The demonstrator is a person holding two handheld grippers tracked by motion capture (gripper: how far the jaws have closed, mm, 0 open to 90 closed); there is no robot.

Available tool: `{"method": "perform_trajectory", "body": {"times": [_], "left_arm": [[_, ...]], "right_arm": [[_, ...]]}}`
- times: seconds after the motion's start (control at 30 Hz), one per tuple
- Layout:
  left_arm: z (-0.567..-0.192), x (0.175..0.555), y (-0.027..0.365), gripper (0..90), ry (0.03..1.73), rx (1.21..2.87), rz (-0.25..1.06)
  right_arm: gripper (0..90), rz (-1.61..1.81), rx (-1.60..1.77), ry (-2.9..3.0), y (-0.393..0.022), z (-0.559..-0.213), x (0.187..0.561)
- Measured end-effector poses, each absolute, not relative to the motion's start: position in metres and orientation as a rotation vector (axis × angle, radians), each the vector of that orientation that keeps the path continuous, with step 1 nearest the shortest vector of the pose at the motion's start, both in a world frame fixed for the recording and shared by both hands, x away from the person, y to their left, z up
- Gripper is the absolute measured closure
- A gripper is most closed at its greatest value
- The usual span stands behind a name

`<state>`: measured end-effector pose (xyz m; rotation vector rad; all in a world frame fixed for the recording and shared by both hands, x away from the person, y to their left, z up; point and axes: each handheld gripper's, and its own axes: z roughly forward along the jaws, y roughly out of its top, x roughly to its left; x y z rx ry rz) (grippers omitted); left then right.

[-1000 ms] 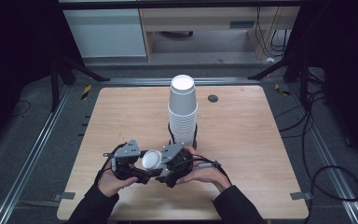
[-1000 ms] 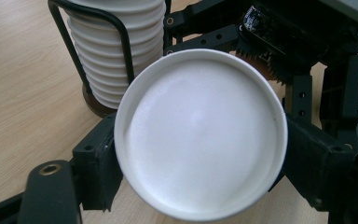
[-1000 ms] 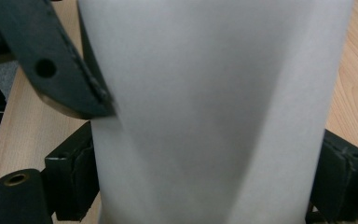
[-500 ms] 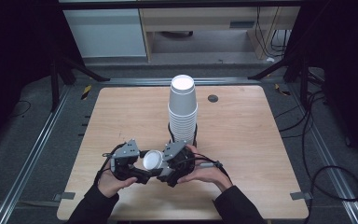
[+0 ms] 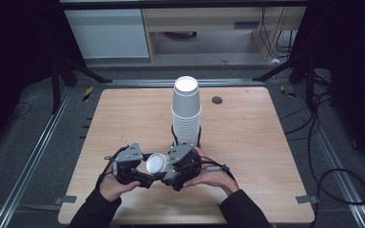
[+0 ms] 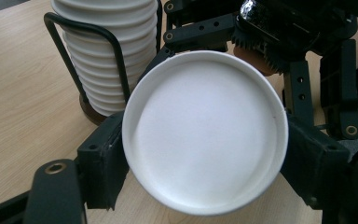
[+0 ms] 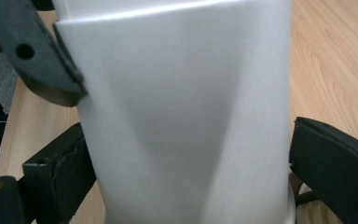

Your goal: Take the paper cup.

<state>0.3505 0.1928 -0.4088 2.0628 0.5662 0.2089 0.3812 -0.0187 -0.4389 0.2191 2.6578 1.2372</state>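
While both grippers meet low over the tabletop (image 5: 123, 123), left gripper (image 6: 200, 154) jaws have just clamped the paper cup (image 6: 205, 130); right gripper (image 7: 186, 186) jaws flank its wall, contact unclear. Next: pull it apart carefully.

A lab – wooden test table (image 5: 123, 123) on metal floor rails (image 5: 28, 161), loose cables (image 5: 323, 137).

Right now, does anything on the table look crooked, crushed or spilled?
Nothing stands out. The stack of paper cups stands upright in its wire holder at mid-table. One white cup is held off the table between the left gripper and right gripper; its round bottom looks undented. No spill on the table.
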Motion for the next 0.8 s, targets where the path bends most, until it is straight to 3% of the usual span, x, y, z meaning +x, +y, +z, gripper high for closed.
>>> {"method": "perform_trajectory", "body": {"times": [0.8], "left_arm": [[-0.4077, 0.3505, 0.1933, 23.7, 0.565, 2.081, 0.214]], "right_arm": [[1.9, 1.207, 0.233, 2.647, -0.0225, -0.4368, 0.3815]]}}
